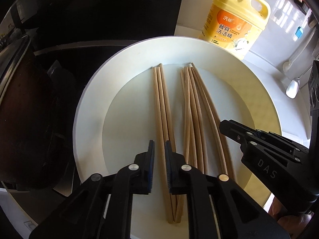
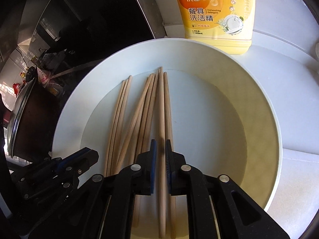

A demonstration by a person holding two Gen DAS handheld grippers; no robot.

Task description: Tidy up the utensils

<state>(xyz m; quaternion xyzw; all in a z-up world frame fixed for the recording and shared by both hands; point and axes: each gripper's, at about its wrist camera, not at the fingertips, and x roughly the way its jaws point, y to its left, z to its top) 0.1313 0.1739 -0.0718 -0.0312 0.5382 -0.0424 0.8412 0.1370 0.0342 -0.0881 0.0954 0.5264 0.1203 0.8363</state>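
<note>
Left wrist view: wooden chopsticks (image 1: pixel 162 119) lie on white plate (image 1: pixel 89 107) in two bundles — light, stiff, smooth, roll easily; grip mid-shaft. Left hand-held gripper (image 1: pixel 159 149) jaws apart over left bundle.

Right wrist view: right hand-held gripper (image 2: pixel 161 149) narrowly parted around one chopstick (image 2: pixel 161 109) — not clamped, by my judgement. Detergent bottle (image 2: pixel 215 14) at 12 o'clock on worktop (image 2: pixel 289 79); pot (image 2: pixel 26 115) at 9.

strong daylight from right side, white plate (image 1: pixel 89 103) bright but with yellow tint on right inner wall in both views. left part of both pictures very dark, stove area (image 1: pixel 79 10) almost black. window glare on white counter (image 1: pixel 287 14) behind yellow detergent bottle (image 1: pixel 237 20). fisheye bends edges strongly, corners black. 1 chopstick (image 2: pixel 161 119) between right gripper (image 2: pixel 161 155) fingers blurred; rest sharp.
</note>
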